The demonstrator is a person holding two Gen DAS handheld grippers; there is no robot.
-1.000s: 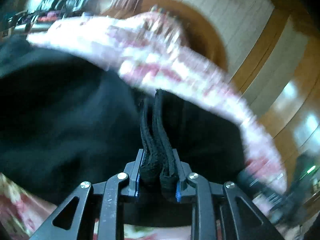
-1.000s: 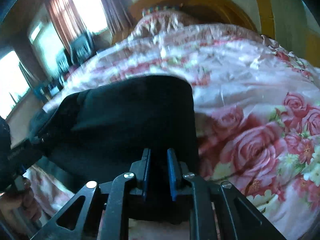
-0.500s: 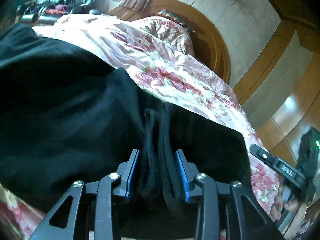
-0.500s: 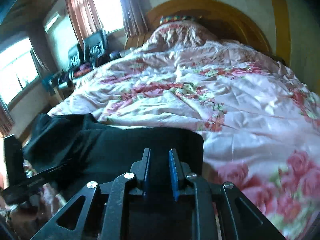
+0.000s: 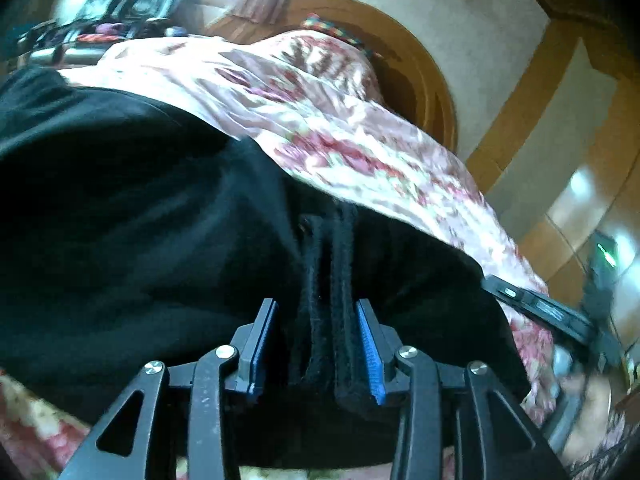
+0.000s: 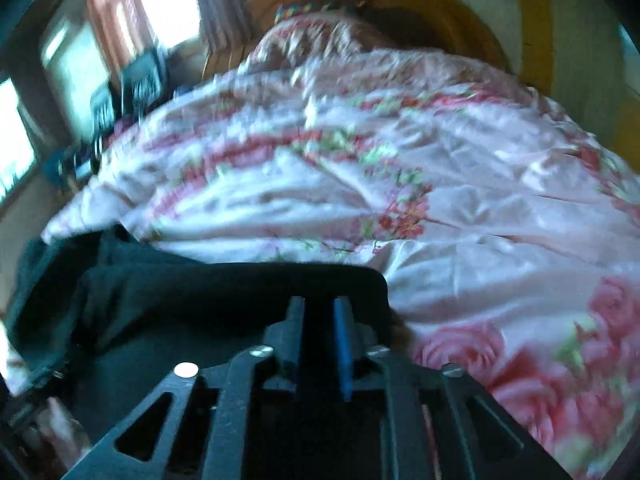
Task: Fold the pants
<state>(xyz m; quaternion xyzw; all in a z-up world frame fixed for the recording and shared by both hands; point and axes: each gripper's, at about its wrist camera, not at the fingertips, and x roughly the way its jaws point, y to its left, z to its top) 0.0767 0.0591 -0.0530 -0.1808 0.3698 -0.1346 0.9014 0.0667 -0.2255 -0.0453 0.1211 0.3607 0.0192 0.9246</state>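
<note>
Black pants (image 5: 140,240) lie on the floral bedspread (image 6: 460,208). Left gripper (image 5: 316,340) jaws have just been opening, folded hem edges loose between them, pads clear. Right gripper (image 6: 320,344) also just opening, narrow gap, over the pants' corner.

black pants (image 6: 224,300) (folded), floral bedspread (image 6: 460,208)

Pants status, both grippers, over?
Left gripper opening, thick hem loose between pads. Right gripper opening over pants. Pants on bedspread. Nothing blocking.
</note>
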